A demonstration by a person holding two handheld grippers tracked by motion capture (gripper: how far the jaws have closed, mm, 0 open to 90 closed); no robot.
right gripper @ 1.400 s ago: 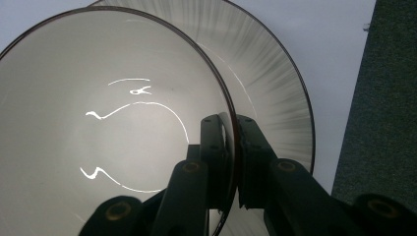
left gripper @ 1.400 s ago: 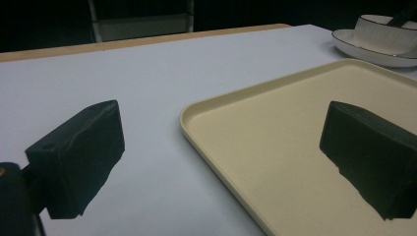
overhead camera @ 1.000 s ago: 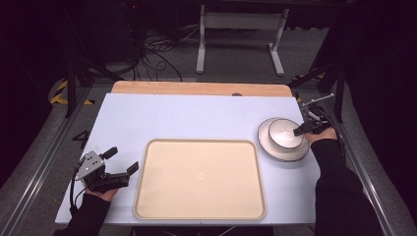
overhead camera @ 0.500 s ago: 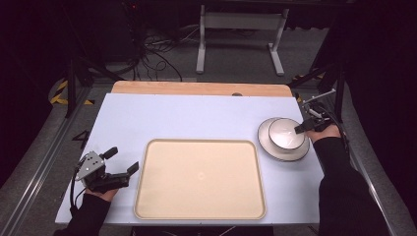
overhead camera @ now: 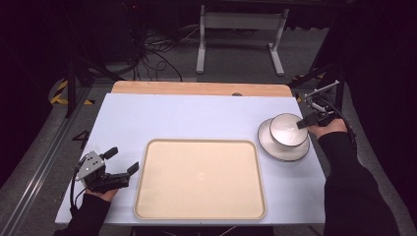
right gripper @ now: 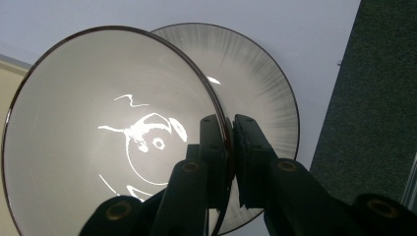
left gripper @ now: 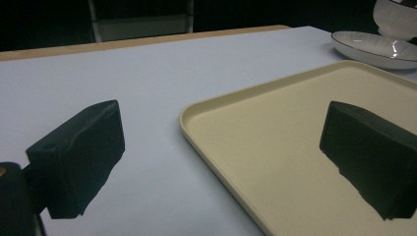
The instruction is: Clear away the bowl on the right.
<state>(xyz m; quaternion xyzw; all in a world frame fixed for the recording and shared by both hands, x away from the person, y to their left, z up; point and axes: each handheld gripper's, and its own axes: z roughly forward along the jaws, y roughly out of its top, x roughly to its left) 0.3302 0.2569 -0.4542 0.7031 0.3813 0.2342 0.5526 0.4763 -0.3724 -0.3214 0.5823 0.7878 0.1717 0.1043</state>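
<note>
A white bowl (overhead camera: pixel 287 130) (right gripper: pixel 108 128) with a dark rim hangs tilted just above a white plate (overhead camera: pixel 282 149) (right gripper: pixel 265 98) at the table's right side. My right gripper (overhead camera: pixel 303 123) (right gripper: pixel 229 142) is shut on the bowl's near rim, one jaw inside and one outside. A large beige tray (overhead camera: pixel 199 178) (left gripper: pixel 275 147) lies in the middle of the table. My left gripper (overhead camera: pixel 123 161) (left gripper: pixel 221 157) rests open at the tray's left edge, one jaw over the table and one over the tray, holding nothing.
The pale blue table top (overhead camera: pixel 187 118) has a wooden strip (overhead camera: pixel 196 88) along its far edge. Beyond it stand a metal frame (overhead camera: pixel 241 34) and cables (overhead camera: pixel 152 54) on the dark floor. The plate lies close to the table's right edge.
The right gripper has lifted the bowl off the plate and tilted it; the bowl now sits higher and slightly right. The left gripper has stayed still.
</note>
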